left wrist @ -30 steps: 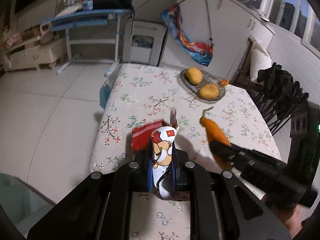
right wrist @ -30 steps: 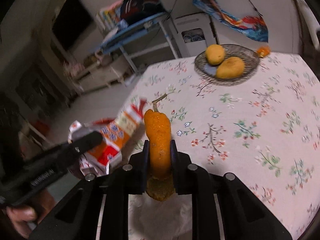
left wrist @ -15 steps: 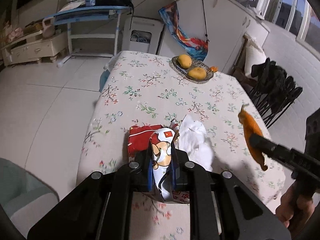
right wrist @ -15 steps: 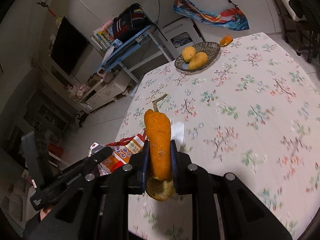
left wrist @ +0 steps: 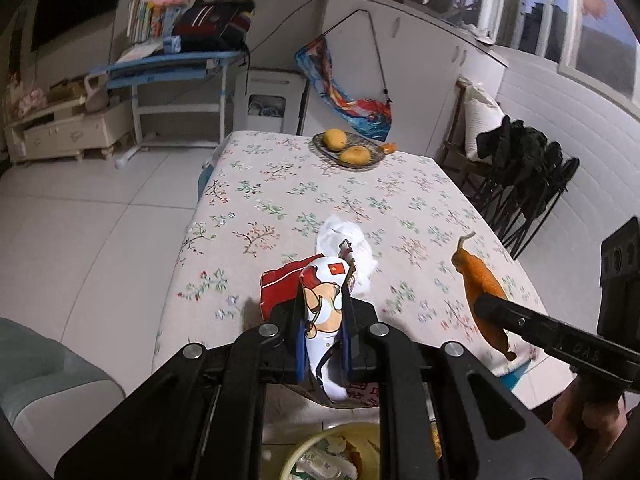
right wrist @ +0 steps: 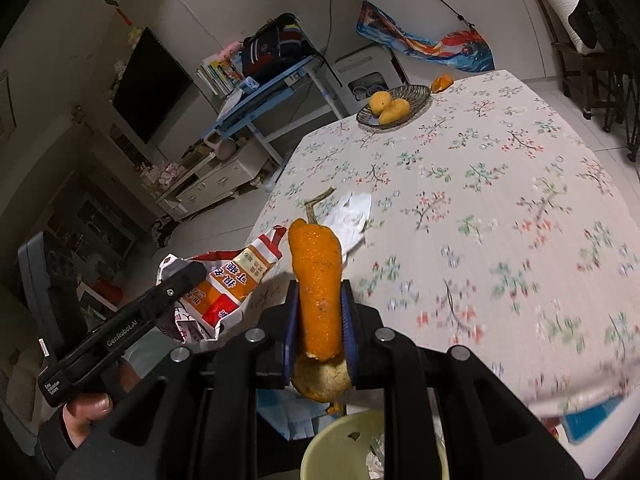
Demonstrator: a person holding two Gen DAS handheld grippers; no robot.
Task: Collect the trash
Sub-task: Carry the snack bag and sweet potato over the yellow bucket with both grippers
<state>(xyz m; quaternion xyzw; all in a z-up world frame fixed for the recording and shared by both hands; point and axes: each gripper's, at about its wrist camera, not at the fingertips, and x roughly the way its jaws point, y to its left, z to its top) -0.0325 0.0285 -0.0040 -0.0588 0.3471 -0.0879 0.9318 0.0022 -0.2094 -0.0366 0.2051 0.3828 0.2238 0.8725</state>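
Note:
My left gripper (left wrist: 322, 320) is shut on a crumpled snack wrapper (left wrist: 324, 300), white and red with a cartoon print; the wrapper also shows in the right wrist view (right wrist: 232, 284). My right gripper (right wrist: 318, 316) is shut on an orange fruit peel (right wrist: 318, 276) with a stem, also in the left wrist view (left wrist: 482, 296). Both are held off the near edge of the floral table (left wrist: 280, 208), above a pale yellow bin (right wrist: 344, 444) that holds trash (left wrist: 332, 460). A crumpled white tissue (left wrist: 344, 240) lies on the table ahead.
A wicker plate (left wrist: 348, 152) with two yellow fruits and an orange piece (left wrist: 388, 147) beside it stand at the table's far end. Dark folded chairs (left wrist: 528, 176) stand to the right. A blue desk (left wrist: 172, 68) and white cabinet stand beyond on tiled floor.
Both grippers have pulled back from the table with their loads. The table looks farther away and the bin has come into view below them.

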